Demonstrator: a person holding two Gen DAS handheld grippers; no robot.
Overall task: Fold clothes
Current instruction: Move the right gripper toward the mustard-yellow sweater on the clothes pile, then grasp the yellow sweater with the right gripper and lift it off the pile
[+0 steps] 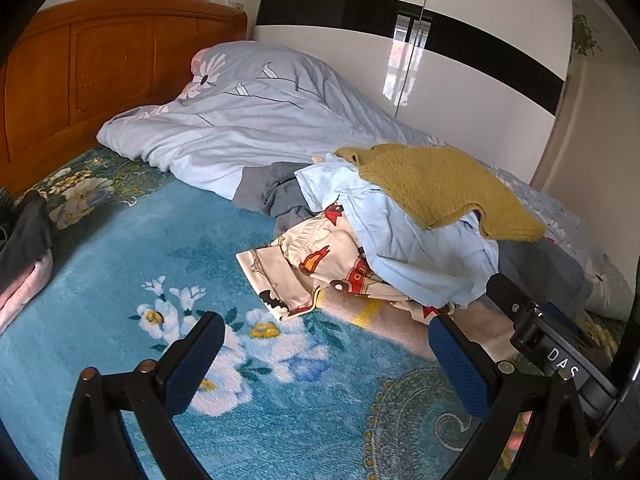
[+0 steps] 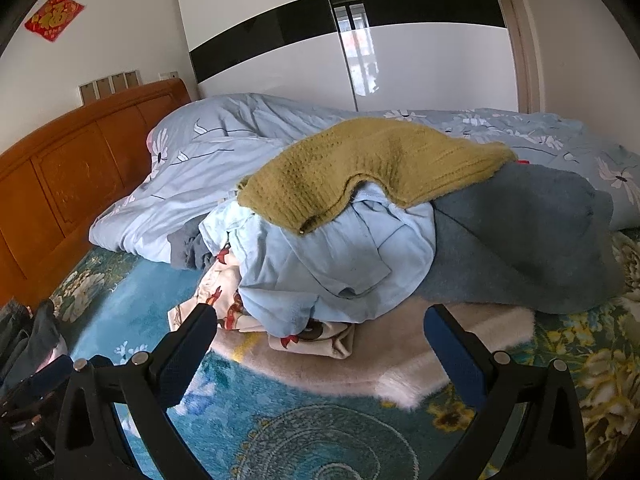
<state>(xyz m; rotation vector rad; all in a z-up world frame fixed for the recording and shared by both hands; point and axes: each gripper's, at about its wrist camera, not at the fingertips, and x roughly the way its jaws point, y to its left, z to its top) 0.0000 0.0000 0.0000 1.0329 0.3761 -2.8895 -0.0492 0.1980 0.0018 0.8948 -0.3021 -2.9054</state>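
Observation:
A heap of clothes lies on the bed: a mustard knit sweater (image 1: 444,188) (image 2: 360,164) on top, a light blue shirt (image 1: 416,256) (image 2: 332,264) under it, a cream garment with red cartoon prints (image 1: 308,276) (image 2: 316,336) at the bottom, and a grey-blue fleece (image 2: 520,248) to the right. My left gripper (image 1: 326,336) is open and empty, low over the blanket just before the cream garment. My right gripper (image 2: 320,328) is open and empty, its fingers either side of the heap's near edge. The right gripper's body shows in the left wrist view (image 1: 560,344).
A blue floral blanket (image 1: 140,264) (image 2: 280,420) covers the bed. A bunched pale blue duvet (image 1: 248,120) (image 2: 224,160) lies behind the heap. A wooden headboard (image 1: 100,68) stands on the left. Dark and pink clothes (image 1: 24,256) lie at the left edge. A white wardrobe (image 2: 400,40) is behind.

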